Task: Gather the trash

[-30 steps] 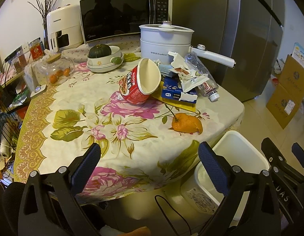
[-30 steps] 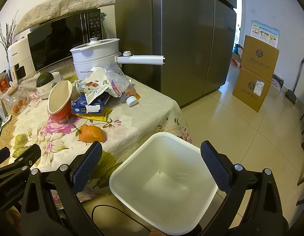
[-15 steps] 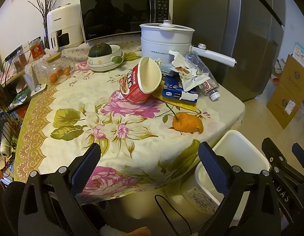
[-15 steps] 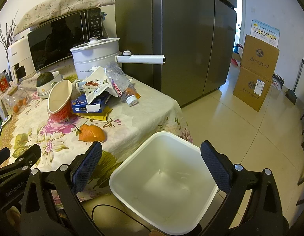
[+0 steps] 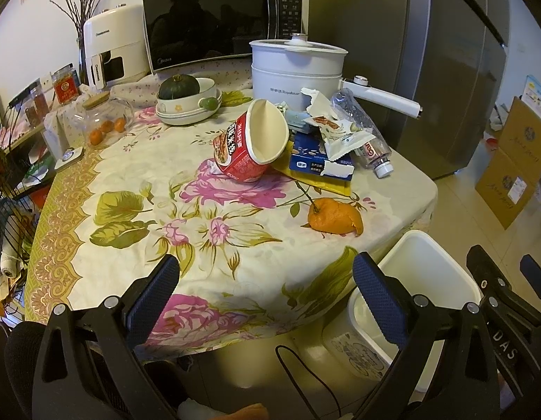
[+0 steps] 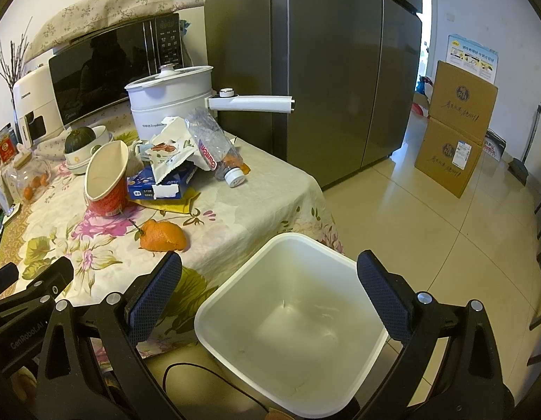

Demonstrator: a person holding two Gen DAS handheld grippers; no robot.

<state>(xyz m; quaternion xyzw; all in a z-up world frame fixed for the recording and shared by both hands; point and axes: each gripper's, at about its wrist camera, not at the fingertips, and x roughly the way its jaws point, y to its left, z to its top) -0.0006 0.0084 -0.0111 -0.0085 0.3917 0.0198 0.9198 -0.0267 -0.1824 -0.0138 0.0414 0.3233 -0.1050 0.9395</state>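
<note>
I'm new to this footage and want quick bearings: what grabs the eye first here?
A heap of trash on the flowered tablecloth: a tipped red noodle cup, a torn wrapper on a blue carton, and a crushed bottle. An orange peel lies alone nearer the table's edge. Beside the table an empty white bin stands open, with both tongs open and holding nothing.

The orange peel [image 5: 335,217] lay ahead of the left fingers [image 5: 377,295]; the bin [image 6: 295,318] sat between the right fingers [image 6: 382,299].
</note>
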